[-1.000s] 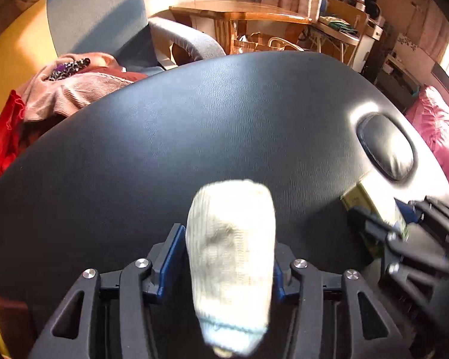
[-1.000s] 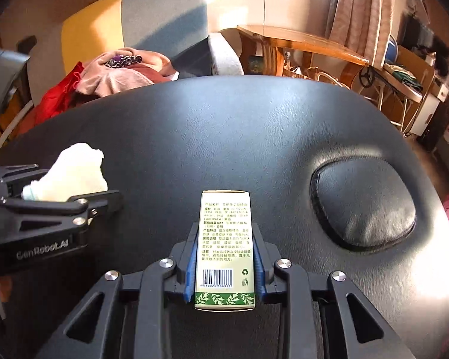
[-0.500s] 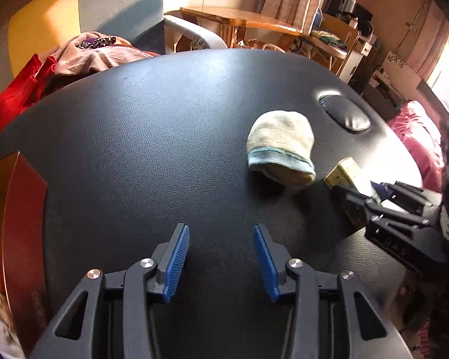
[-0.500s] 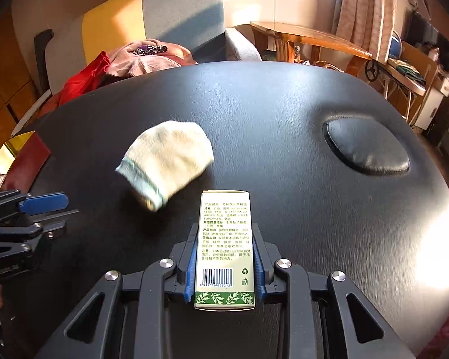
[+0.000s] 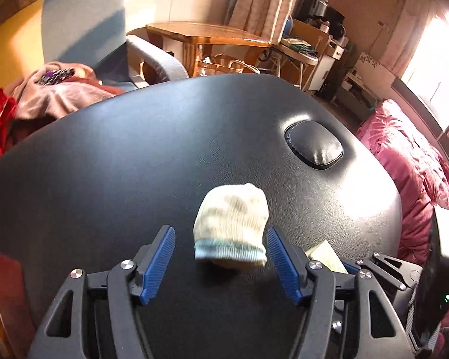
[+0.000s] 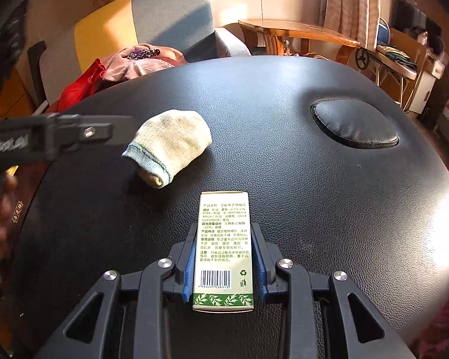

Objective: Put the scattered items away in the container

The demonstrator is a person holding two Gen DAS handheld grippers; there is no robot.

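A cream sock point(image 5: 232, 224) with a pale blue cuff lies on the black padded table point(image 5: 134, 164). My left gripper point(image 5: 220, 233) hovers just in front of it, still opening, its blue pads wide apart and clear of the sock. In the right wrist view the sock point(image 6: 169, 146) lies left of centre, with the left gripper point(image 6: 116, 128) blurred beside it. My right gripper point(image 6: 224, 230) holds a white-and-green box point(image 6: 224, 248) with a barcode low over the table. Its jaws are starting to open, the pads still against the box's sides. From the left, the right gripper point(image 5: 371, 266) and the box point(image 5: 324, 254) show at lower right.
An oval padded inset point(image 6: 354, 125) sits in the table at the right. A dark red-brown box-like thing point(image 5: 6, 287) stands at the table's left edge. Behind are a chair with pink and red clothes point(image 6: 134, 62), a wooden table point(image 5: 206, 33) and a pink bedspread point(image 5: 413, 173).
The left gripper let go of the sock, which now lies on the table, and its jaws have spread wide. The right gripper shifted sideways with the box, then held still.
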